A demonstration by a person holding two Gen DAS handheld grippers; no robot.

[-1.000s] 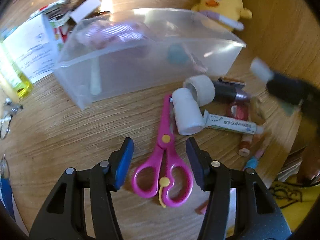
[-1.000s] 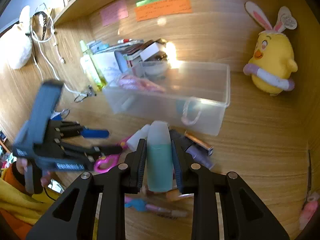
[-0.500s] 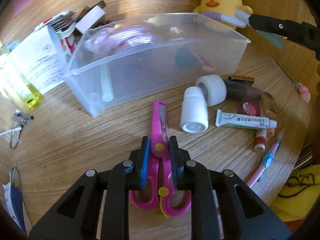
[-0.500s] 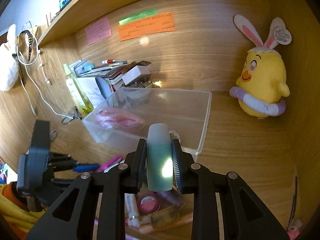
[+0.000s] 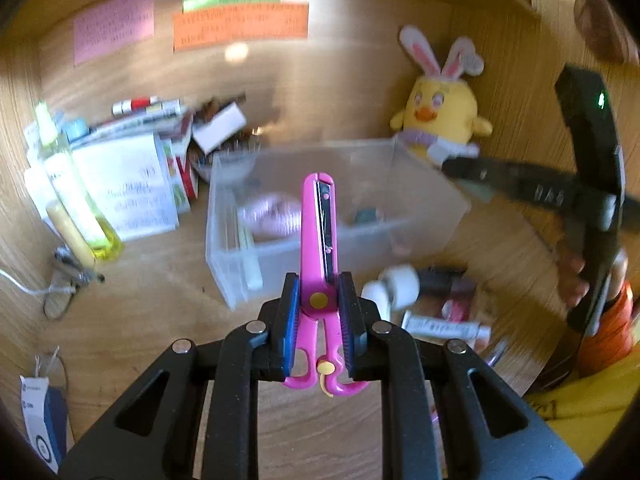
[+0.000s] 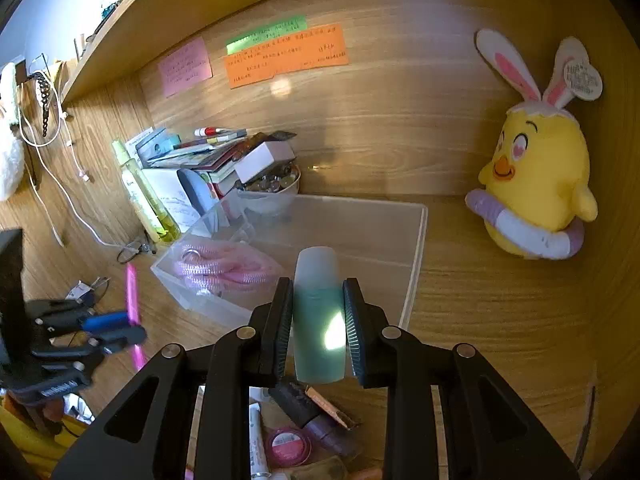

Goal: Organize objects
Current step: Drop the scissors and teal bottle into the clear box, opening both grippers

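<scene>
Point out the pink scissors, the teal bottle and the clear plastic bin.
pink scissors (image 5: 319, 224), left wrist view, on the closed blades above the pivot.
teal bottle (image 6: 318, 308), right wrist view, on its body between the claw fingers.
clear plastic bin (image 6: 414, 264), right wrist view, on its right rim.

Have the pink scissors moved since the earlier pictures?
Yes. The scissors, earlier flat on the desk in front of the clear bin, are now lifted off it in the left hand-held gripper, blades pointing up across the bin.
</scene>
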